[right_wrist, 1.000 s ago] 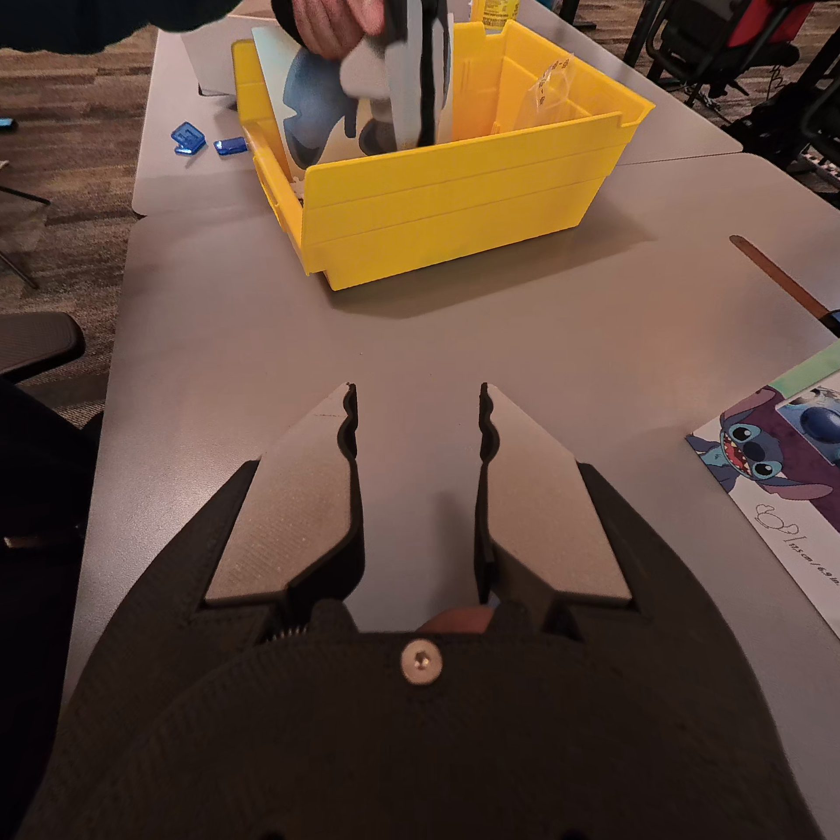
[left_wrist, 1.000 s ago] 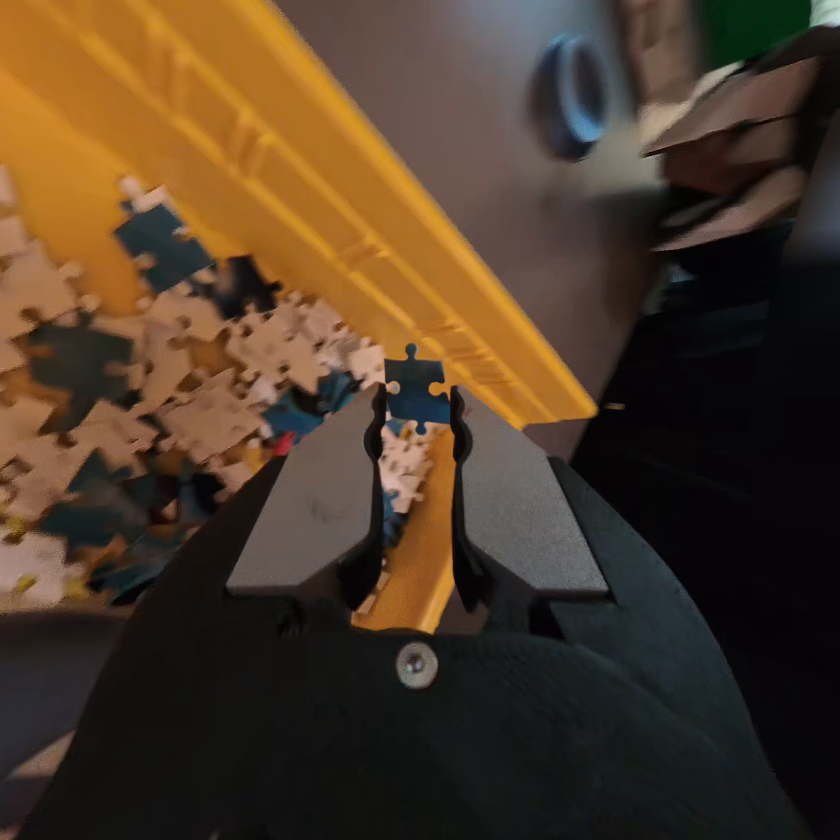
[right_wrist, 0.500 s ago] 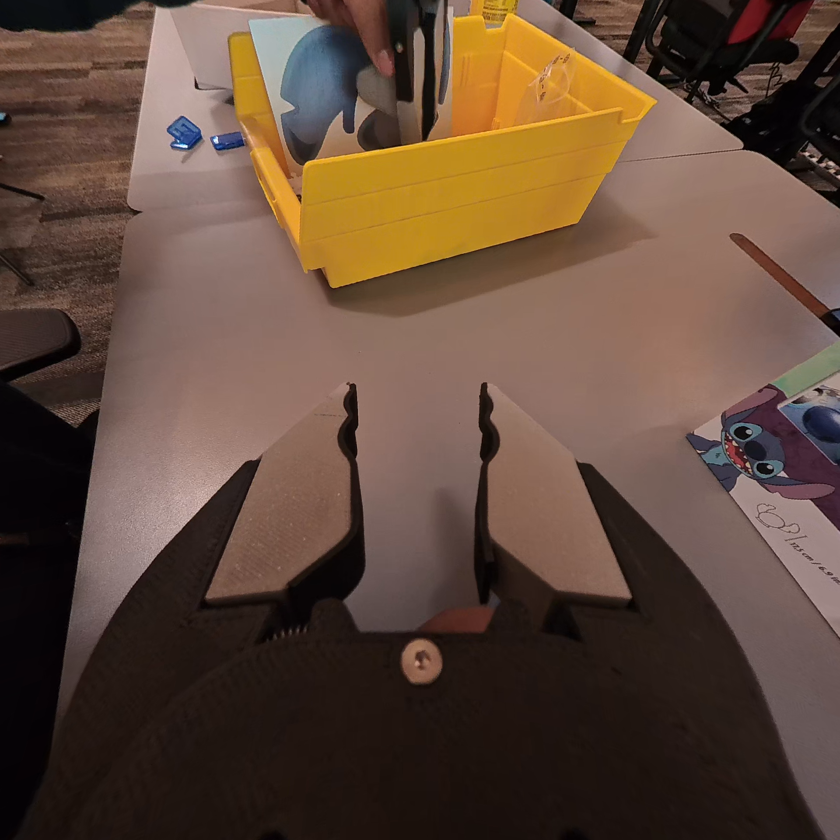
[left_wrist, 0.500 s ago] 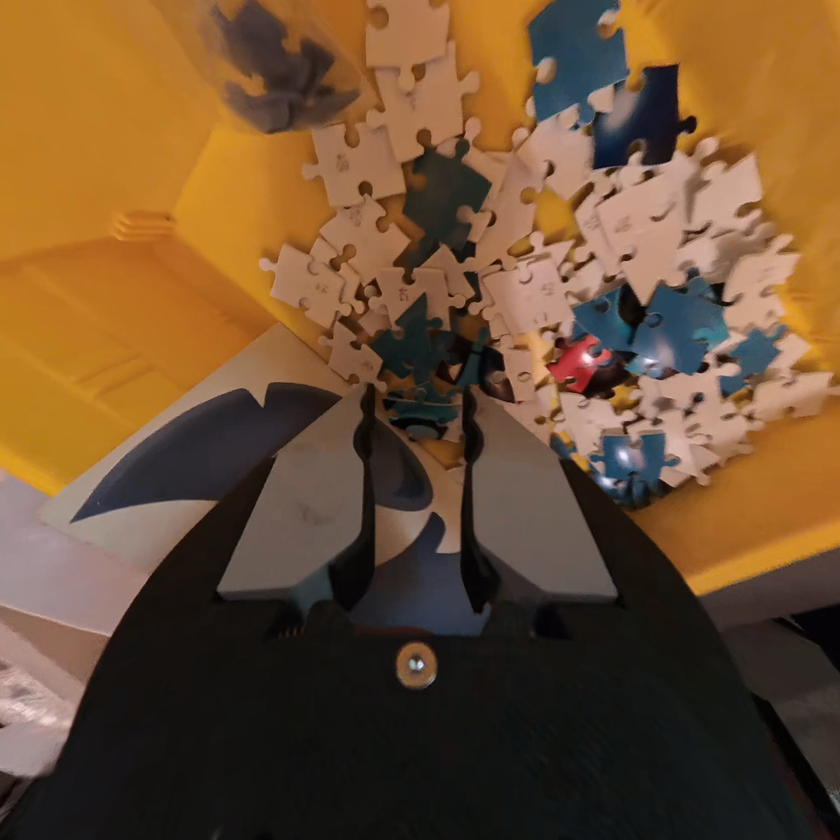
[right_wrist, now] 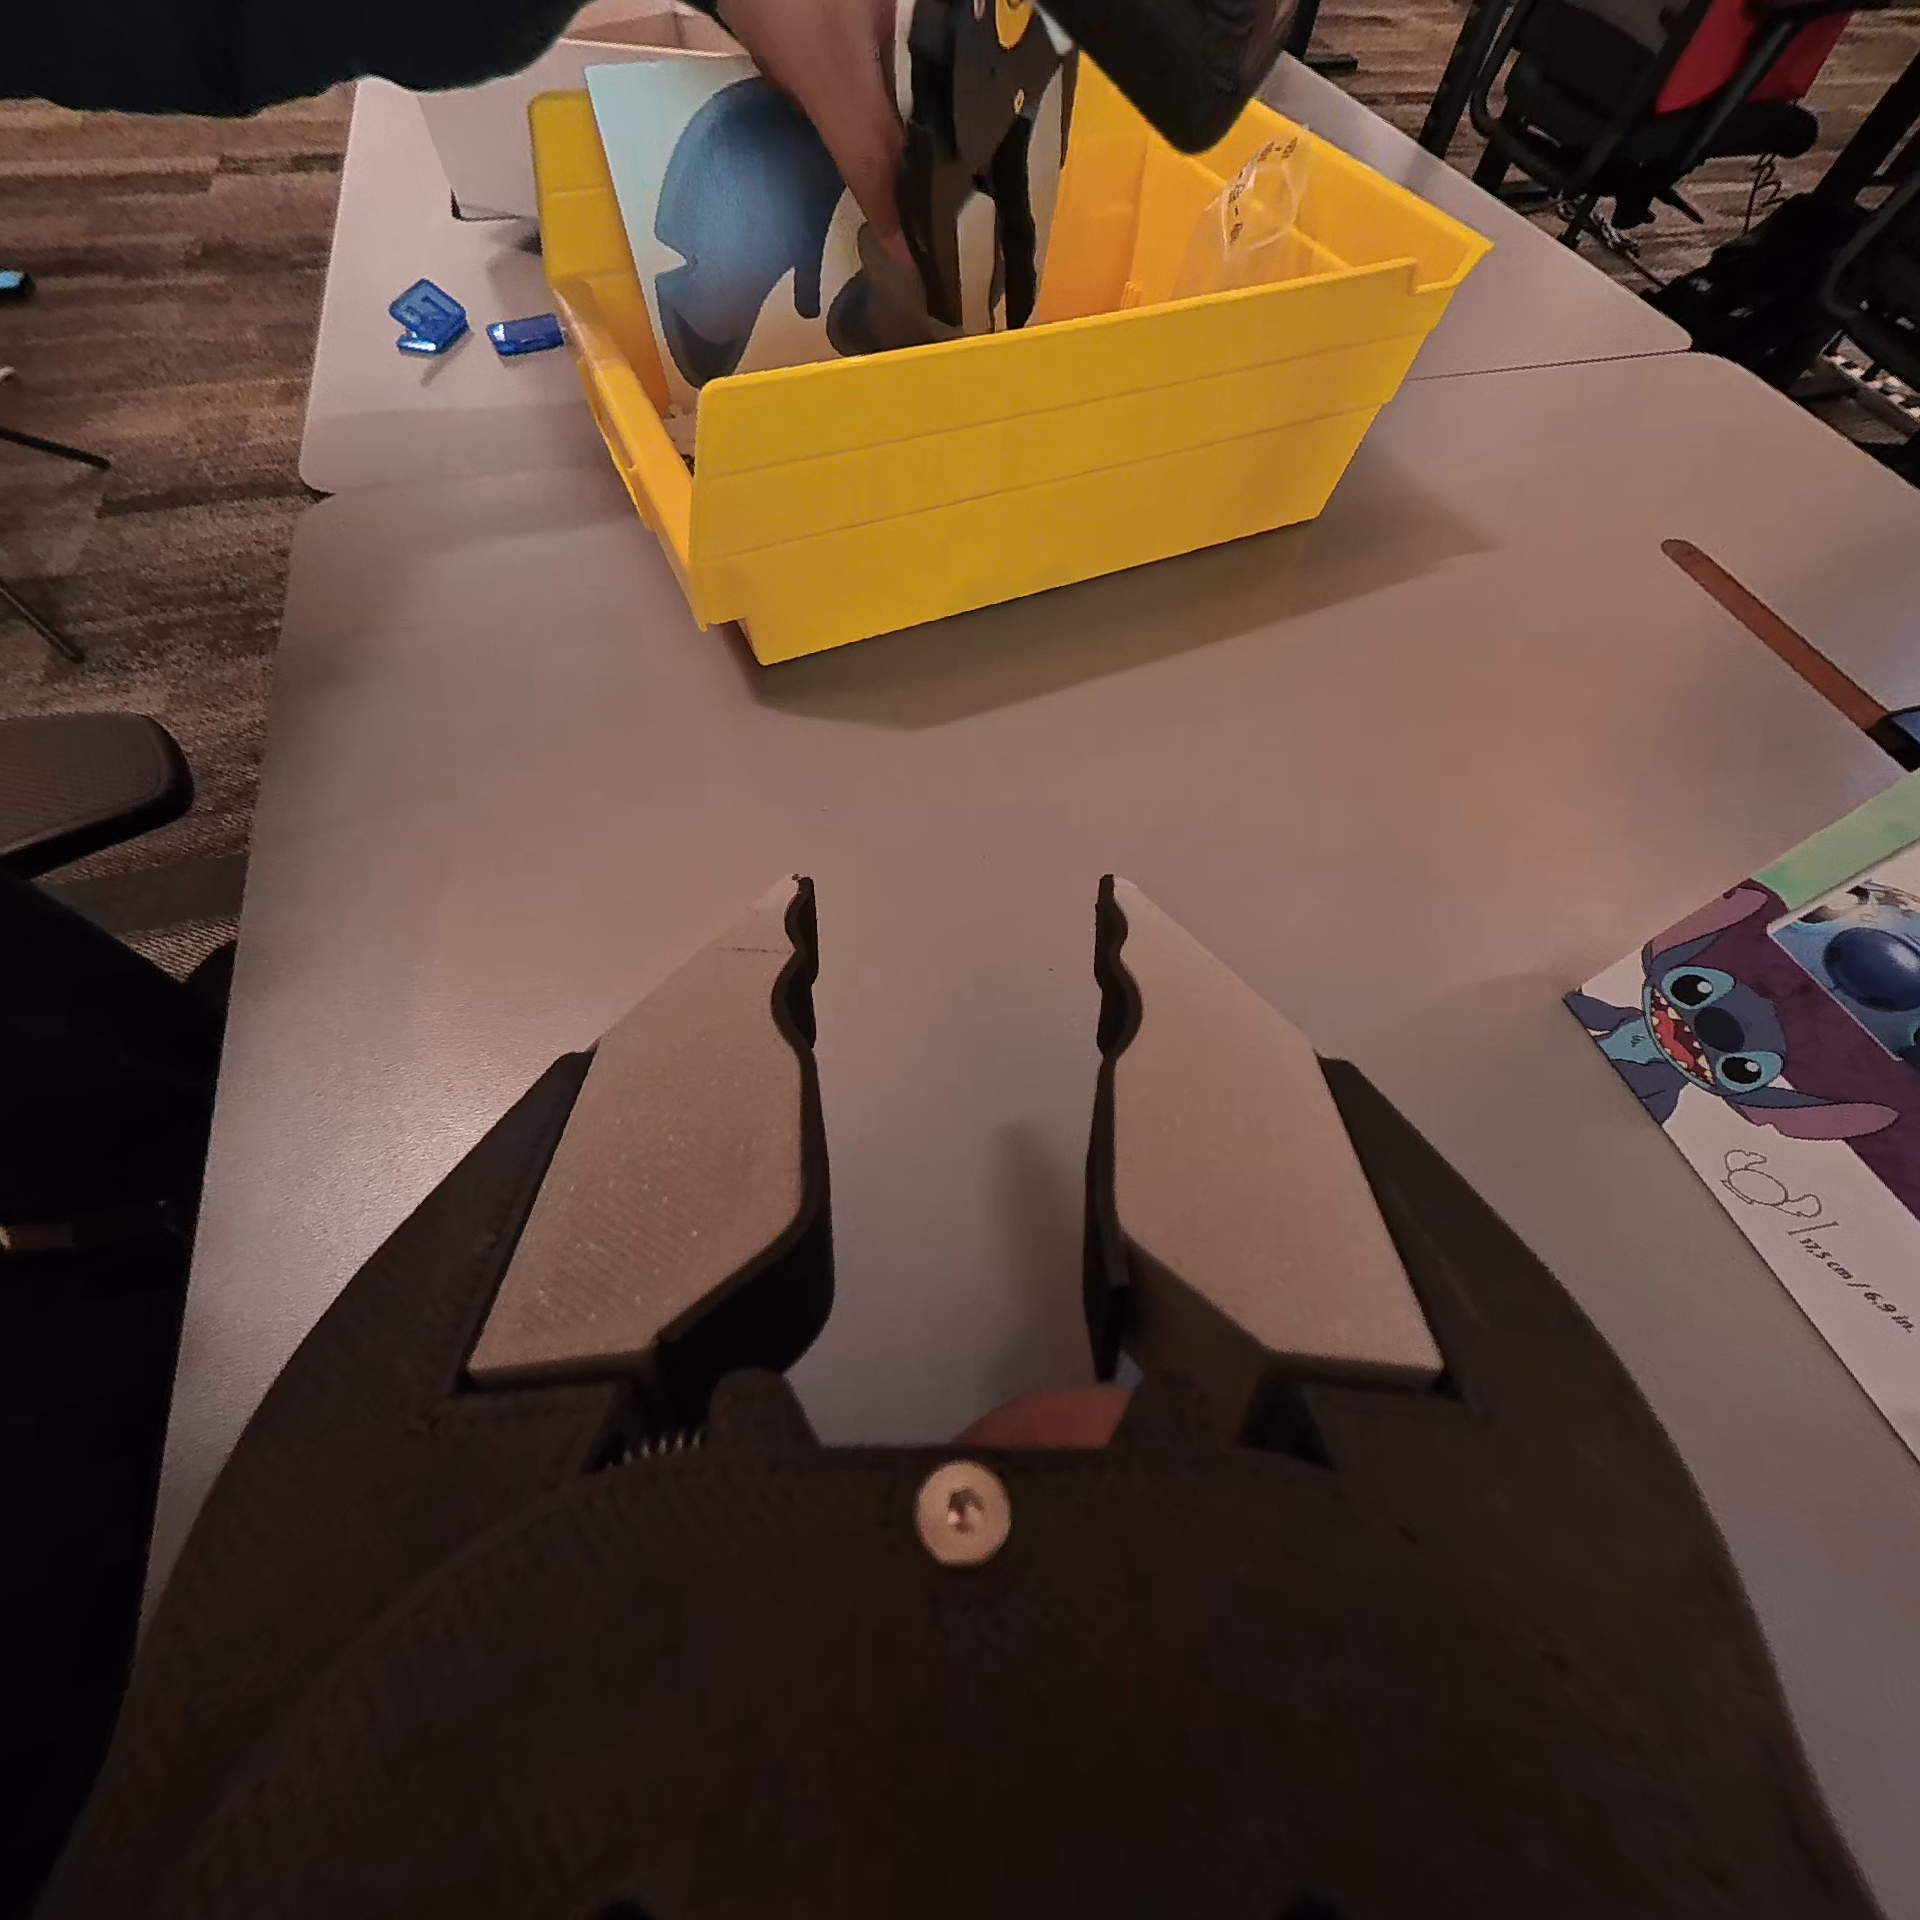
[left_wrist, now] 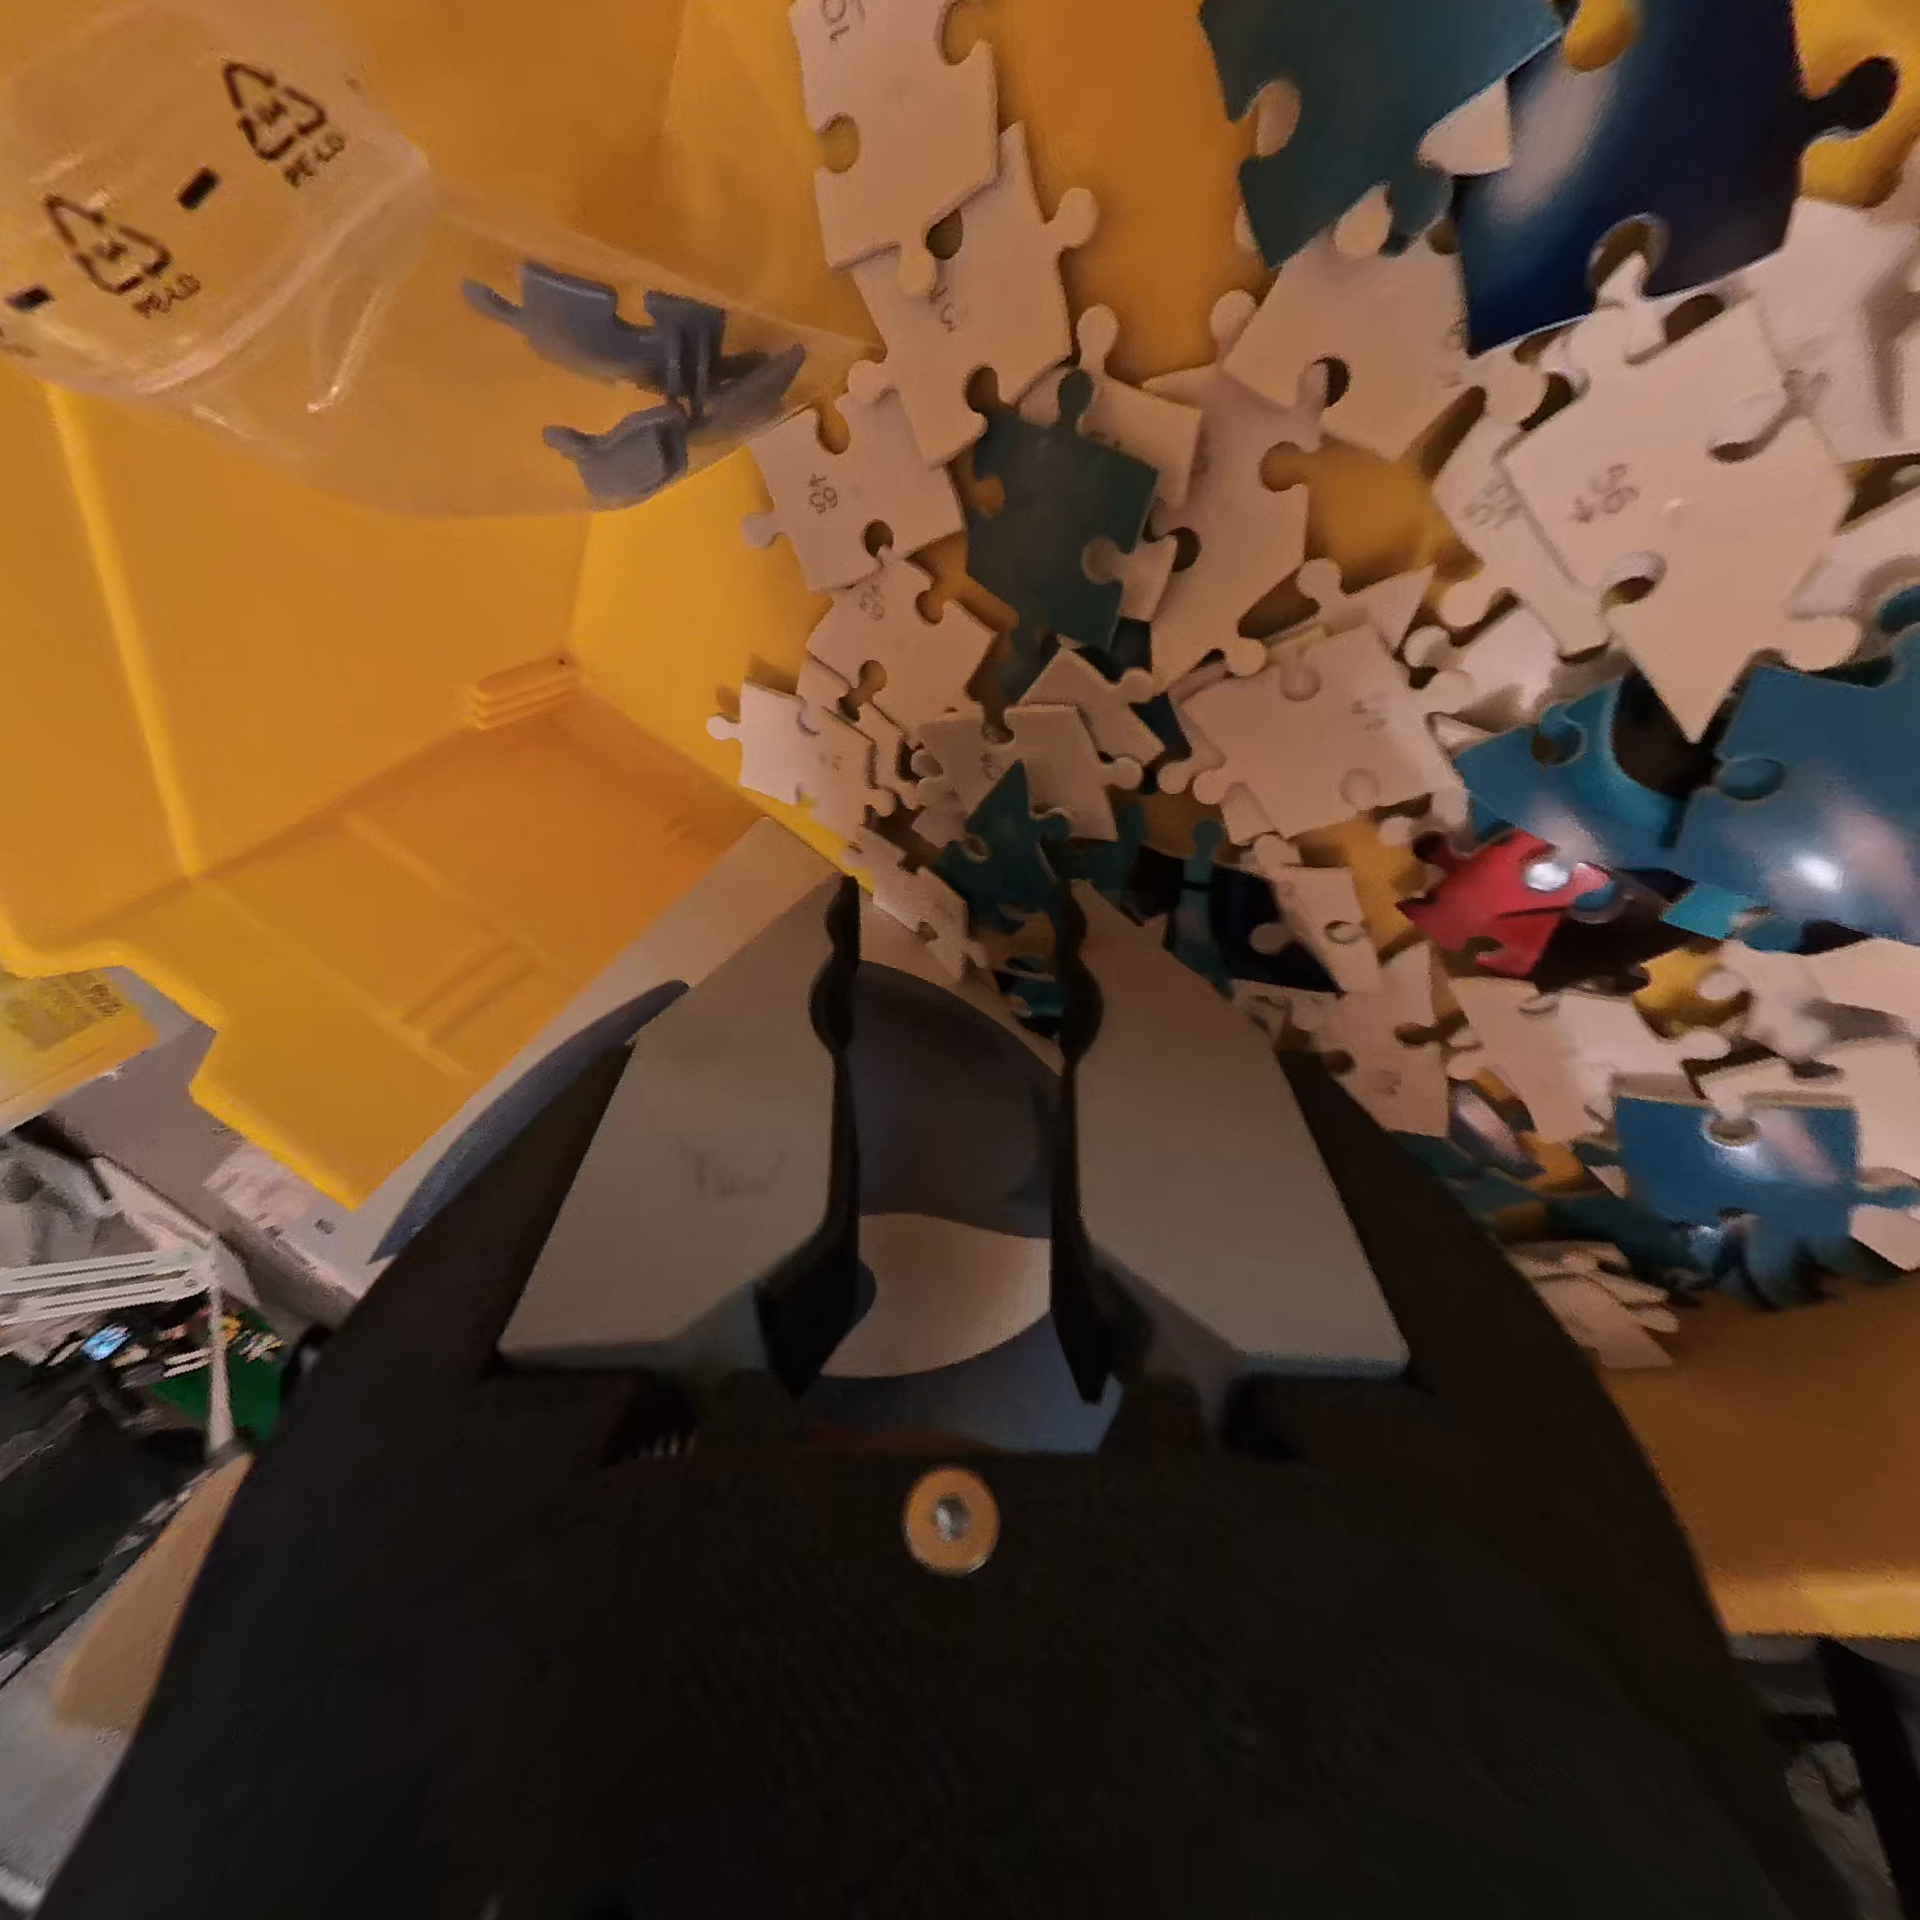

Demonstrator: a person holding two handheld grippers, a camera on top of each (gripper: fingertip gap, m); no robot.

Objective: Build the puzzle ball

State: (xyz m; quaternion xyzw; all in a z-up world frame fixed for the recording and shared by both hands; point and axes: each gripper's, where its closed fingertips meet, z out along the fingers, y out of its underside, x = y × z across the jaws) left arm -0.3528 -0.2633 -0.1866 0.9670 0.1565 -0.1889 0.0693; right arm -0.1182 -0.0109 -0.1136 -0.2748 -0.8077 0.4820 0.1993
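Observation:
My left gripper (left_wrist: 954, 904) is open and empty, reaching down into the yellow bin (left_wrist: 312, 675). Its tips are at the edge of a heap of loose puzzle pieces (left_wrist: 1299, 520), white backs and blue faces mixed, with one red piece (left_wrist: 1496, 904). A printed card with a blue figure (left_wrist: 935, 1049) lies under the fingers. The right wrist view shows the bin (right_wrist: 1039, 488) at the far side of the grey table (right_wrist: 623, 779), with a hand and the left gripper's black body (right_wrist: 966, 187) inside it. My right gripper (right_wrist: 956, 904) is open and empty above the table.
A clear bag of grey-blue plastic parts (left_wrist: 416, 312) leans in the bin's corner. A printed leaflet (right_wrist: 1787, 1070) lies at the right table edge, with a brown strip (right_wrist: 1766, 634) beyond it. Small blue items (right_wrist: 426, 312) lie left of the bin. A chair (right_wrist: 73, 779) stands at the left. There is about 35 centimeters between the tips of the two grippers. The right gripper is farther from the red piece (left_wrist: 1496, 904), some 30 centimeters, than the left, some 7 centimeters.
My left gripper held a blue puzzle piece above the bin's edge, then swung down into the bin and opened; the piece is gone from its jaws. The right gripper stayed still.

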